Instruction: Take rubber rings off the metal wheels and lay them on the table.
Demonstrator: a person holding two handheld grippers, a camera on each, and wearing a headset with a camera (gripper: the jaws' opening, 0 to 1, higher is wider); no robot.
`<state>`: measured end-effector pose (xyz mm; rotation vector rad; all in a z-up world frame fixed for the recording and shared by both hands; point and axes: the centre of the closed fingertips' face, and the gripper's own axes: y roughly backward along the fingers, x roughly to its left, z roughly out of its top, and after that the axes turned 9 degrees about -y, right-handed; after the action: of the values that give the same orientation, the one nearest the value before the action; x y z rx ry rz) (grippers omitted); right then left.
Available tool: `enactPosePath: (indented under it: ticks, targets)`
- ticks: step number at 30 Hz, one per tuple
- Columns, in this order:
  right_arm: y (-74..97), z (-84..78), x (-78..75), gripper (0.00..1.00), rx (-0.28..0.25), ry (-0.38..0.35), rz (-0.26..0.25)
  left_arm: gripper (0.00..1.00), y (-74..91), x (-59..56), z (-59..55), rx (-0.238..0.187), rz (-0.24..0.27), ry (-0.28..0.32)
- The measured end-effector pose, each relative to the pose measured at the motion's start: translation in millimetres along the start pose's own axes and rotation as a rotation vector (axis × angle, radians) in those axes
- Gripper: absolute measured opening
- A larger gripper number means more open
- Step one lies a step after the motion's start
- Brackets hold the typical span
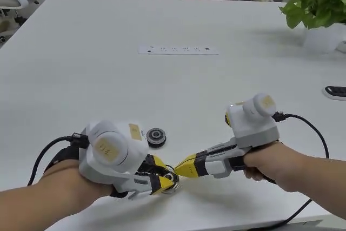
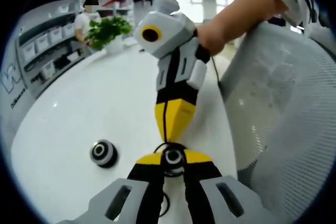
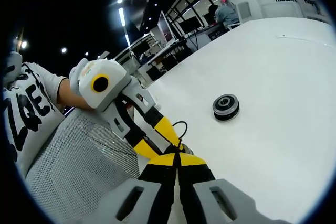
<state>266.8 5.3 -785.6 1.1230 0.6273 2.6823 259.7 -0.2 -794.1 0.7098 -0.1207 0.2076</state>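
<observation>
Left gripper [image 1: 164, 180] clamps wheel [image 2: 174, 156]; right gripper [image 3: 179, 155] jaws pinch rubber ring [image 3: 186, 127].

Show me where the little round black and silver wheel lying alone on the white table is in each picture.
Head view: small round black-and-silver metal wheel, lower left of centre.
Left gripper view: lower left.
Right gripper view: right of centre.
Shared landmark: yellow tips of left gripper and right gripper meeting at a second wheel.
</observation>
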Motion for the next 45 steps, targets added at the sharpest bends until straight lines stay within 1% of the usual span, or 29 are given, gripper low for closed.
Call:
enactPosePath:
  ticks: [7,13,19,22,28,36,45]
  targets:
    - [-0.2,-1.8,-2.7,0.0,0.008,0.012,-0.014,0.14,-0.2,0.1,0.8,-0.016,-0.001,0.009]
    - [0.4,-2.0,-3.8,0.0,0.009,0.014,-0.018,0.14,-0.4,-0.1,1.2,-0.021,-0.009,0.0]
    - [0.9,-1.3,-4.3,0.0,0.009,0.017,-0.02,0.15,0.4,-0.7,4.0,-0.027,-0.017,-0.012]
    - [1.4,-0.6,-5.0,0.0,0.006,0.016,-0.023,0.17,2.7,-1.0,8.4,-0.039,-0.019,-0.009]
    - [3.2,1.4,-6.7,0.0,-0.004,0.013,-0.029,0.23,5.4,-3.1,8.4,-0.034,-0.03,0.009]
    - [4.1,2.8,-5.9,0.0,-0.01,0.017,-0.028,0.27,14.4,-0.9,12.2,-0.042,-0.025,0.026]
    - [3.1,3.6,-3.9,0.0,-0.01,0.019,-0.025,0.31,26.6,0.0,19.9,-0.07,-0.009,0.04]
